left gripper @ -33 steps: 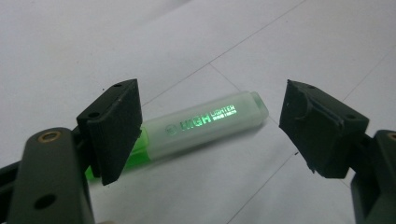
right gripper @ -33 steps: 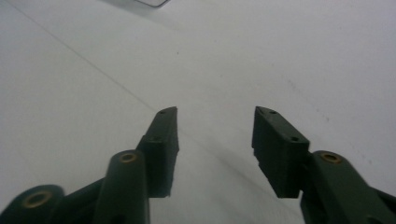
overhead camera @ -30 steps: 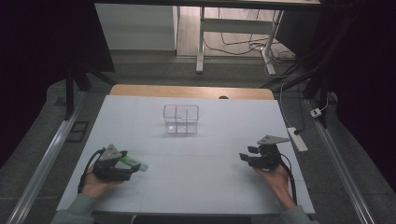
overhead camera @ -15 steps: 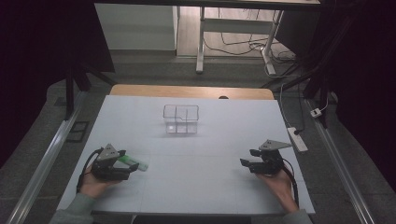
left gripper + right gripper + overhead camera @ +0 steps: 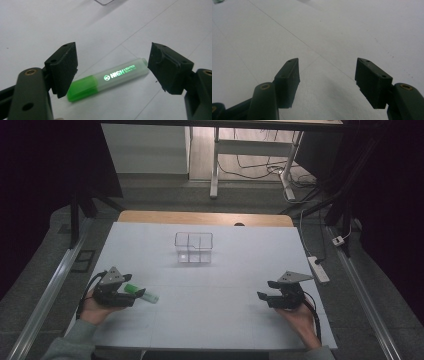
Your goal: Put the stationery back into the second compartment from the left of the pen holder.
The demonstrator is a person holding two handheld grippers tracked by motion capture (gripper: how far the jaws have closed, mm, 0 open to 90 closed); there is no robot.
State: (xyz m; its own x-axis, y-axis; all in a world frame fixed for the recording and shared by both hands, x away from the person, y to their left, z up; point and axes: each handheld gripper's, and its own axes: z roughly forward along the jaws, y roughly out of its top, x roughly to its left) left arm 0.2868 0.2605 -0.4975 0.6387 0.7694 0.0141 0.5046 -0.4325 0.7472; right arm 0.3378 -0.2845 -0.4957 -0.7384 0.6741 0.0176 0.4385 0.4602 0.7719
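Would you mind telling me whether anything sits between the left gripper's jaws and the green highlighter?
Nothing visible does. The highlighter lies flat on the white table between the open jaws of the left gripper, with bare gaps on both sides and neither pad pressing on it.

Left gripper point(image 5: 131, 293) and right gripper point(image 5: 264, 290) low, jaws apart (right's just opening, nothing between).
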